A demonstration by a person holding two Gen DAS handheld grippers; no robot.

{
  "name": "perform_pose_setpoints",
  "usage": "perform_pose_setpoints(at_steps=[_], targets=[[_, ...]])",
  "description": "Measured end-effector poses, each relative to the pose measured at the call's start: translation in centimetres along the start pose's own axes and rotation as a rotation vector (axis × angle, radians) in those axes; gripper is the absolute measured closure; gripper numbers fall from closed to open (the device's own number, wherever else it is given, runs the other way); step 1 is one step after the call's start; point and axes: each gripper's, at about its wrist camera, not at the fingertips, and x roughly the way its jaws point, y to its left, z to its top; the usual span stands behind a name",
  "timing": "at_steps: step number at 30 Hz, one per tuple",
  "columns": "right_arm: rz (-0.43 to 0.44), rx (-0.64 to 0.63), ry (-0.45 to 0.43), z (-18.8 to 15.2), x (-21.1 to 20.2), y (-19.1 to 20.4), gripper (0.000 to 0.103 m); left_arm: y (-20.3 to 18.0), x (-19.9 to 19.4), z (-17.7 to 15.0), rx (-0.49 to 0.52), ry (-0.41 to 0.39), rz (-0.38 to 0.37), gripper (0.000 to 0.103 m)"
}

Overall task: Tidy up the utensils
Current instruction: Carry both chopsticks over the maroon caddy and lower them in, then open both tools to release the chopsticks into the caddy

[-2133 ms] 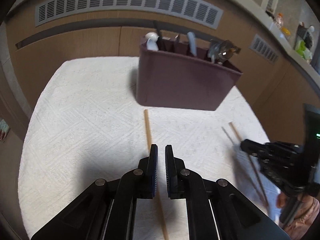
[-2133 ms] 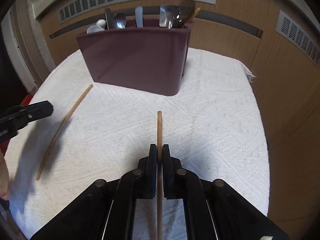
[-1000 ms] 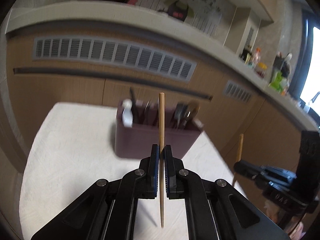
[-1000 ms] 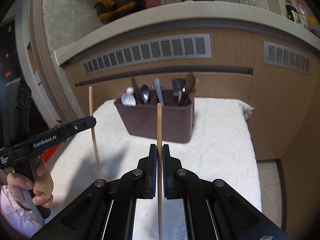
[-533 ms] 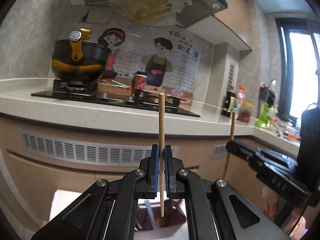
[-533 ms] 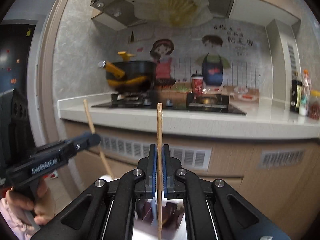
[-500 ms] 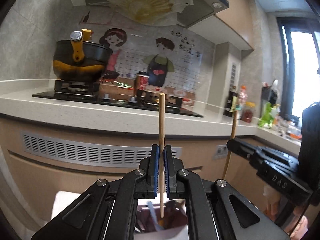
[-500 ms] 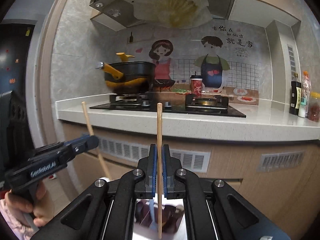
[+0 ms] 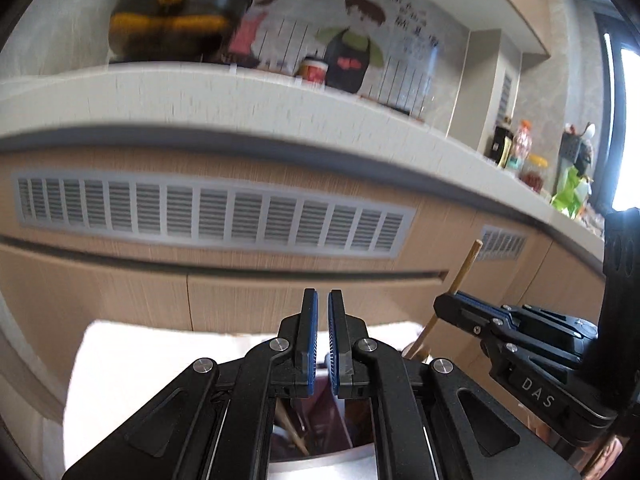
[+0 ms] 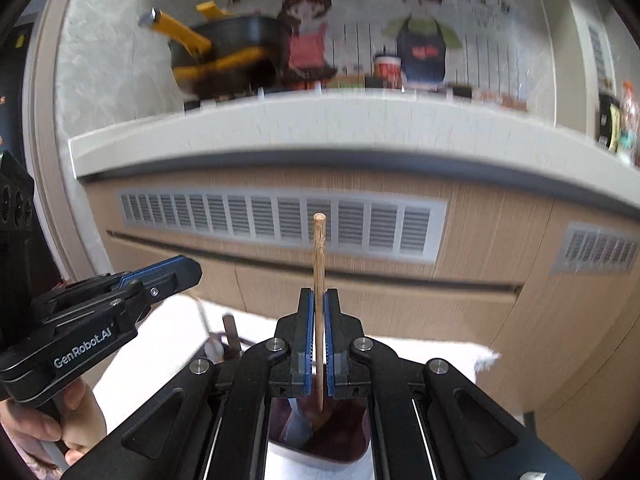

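My right gripper (image 10: 316, 340) clamps one wooden chopstick (image 10: 319, 264) near its middle, upright, its lower tip hanging just above the maroon utensil caddy (image 10: 320, 440) at 6 o'clock. My left gripper (image 9: 323, 340) stands slightly parted and holds nothing; a second chopstick (image 9: 294, 432) leans inside the caddy below it. I judge the held stick light, stiff and smooth, so prone to pivot or slip between the pads; a mid-shaft hold keeps it steady. Spoon handles (image 10: 224, 344) rise from the caddy at 9 o'clock in the right wrist view, near the left gripper's body, and could deflect the tip. White textured cloth (image 9: 160, 360) covers the table under the caddy. Beyond, at 12 o'clock, a vented cabinet front (image 10: 280, 220) and a worktop with a black pot (image 10: 232, 56), blurred.
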Motion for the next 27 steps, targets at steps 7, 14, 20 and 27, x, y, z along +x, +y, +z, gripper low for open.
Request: perform_pose_setpoints(at_steps=[7, 14, 20, 27], targets=[[0.056, 0.016, 0.191, -4.0, 3.9, -0.7, 0.093, 1.9, 0.3, -4.1, -0.084, 0.122, 0.010, 0.095], [0.064, 0.066, 0.275, -7.7, 3.8, -1.2, 0.047, 3.0, -2.8, -8.4, -0.139, 0.177, 0.052, 0.052], [0.015, 0.068, 0.208, -10.9, -2.0, -0.3, 0.033, 1.5, -6.7, -11.2, -0.085, 0.174, 0.113, 0.037], [-0.126, 0.013, 0.045, -14.6, -10.7, 2.4, 0.002, -3.0, -13.3, -15.2, 0.057, 0.087, 0.220, 0.013]])
